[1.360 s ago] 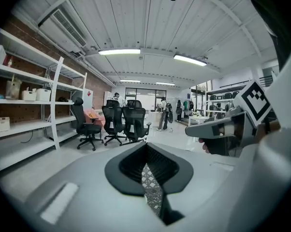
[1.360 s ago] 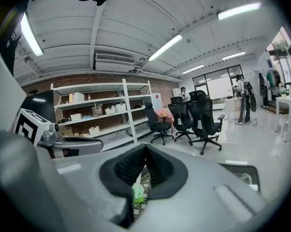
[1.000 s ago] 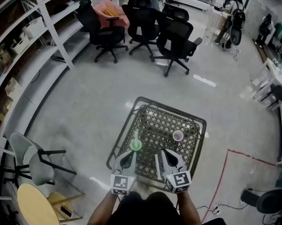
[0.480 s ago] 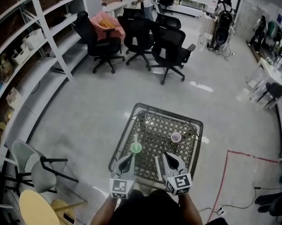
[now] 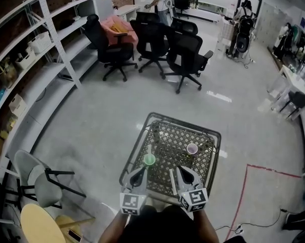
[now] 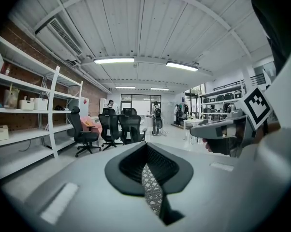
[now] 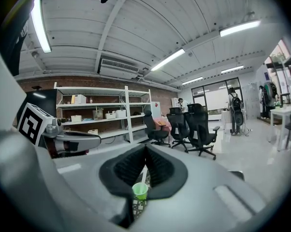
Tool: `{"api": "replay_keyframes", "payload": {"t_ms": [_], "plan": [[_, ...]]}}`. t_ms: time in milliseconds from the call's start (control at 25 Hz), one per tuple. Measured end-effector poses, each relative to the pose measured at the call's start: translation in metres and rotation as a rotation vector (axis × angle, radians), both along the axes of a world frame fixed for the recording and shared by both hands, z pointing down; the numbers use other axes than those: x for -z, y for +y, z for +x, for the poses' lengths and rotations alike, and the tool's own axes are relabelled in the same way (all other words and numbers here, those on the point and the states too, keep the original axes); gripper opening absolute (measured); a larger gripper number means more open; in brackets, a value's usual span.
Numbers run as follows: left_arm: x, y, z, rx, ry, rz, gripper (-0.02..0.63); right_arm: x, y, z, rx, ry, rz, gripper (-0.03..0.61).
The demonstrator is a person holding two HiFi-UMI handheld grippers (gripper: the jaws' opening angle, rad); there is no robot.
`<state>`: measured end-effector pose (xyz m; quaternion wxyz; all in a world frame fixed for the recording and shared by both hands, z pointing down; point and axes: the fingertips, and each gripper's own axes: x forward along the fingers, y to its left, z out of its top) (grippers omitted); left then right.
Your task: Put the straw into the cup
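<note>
both tools are pressed together and carry nothing. the left tool [image 6: 147,151] shows only mesh through the slit between its jaws. the right tool [image 7: 145,151] looks past its closed jaws at the green cup [image 7: 140,191]. in the head view they hang side by side over the near edge of the surface, apart from each other and short of the cup.

the straw [image 7: 144,176] is thin and white. it rises at a slight lean from the green cup's mouth and seems to stand in it, though i cannot rule out that it is just behind it.

i judge the straw very light, hollow and smooth. a hard pinch would flatten it, and a loose one would let it swing or slip. the best hold is probably across the shaft above the rim, near its middle, with a gentle squeeze. the cup looks small and light too, so a nudge could tip it, and the open mesh gives it a poor footing.

the surface [image 5: 183,121] is a square metal lattice with a dark raised rim. a pink cup [image 5: 192,148] stands toward its far right, well apart from the green one.

around it is a pale glossy floor [image 5: 102,110], with black chairs [image 5: 185,47] beyond, white shelves [image 5: 46,39] along the left and a red line [image 5: 242,191] on the right.
</note>
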<state>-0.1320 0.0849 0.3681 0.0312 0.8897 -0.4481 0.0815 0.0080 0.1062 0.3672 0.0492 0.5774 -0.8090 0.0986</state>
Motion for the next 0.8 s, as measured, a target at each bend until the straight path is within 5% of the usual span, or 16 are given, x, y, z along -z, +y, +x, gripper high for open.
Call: {"api": "replay_keyframes", "payload": {"t_ms": [800], "plan": [[-0.023,-0.002,0.02,-0.058,0.011,-0.055,0.006,-0.02,0.003,0.014,-0.061,-0.016,-0.046,0.002]]}}
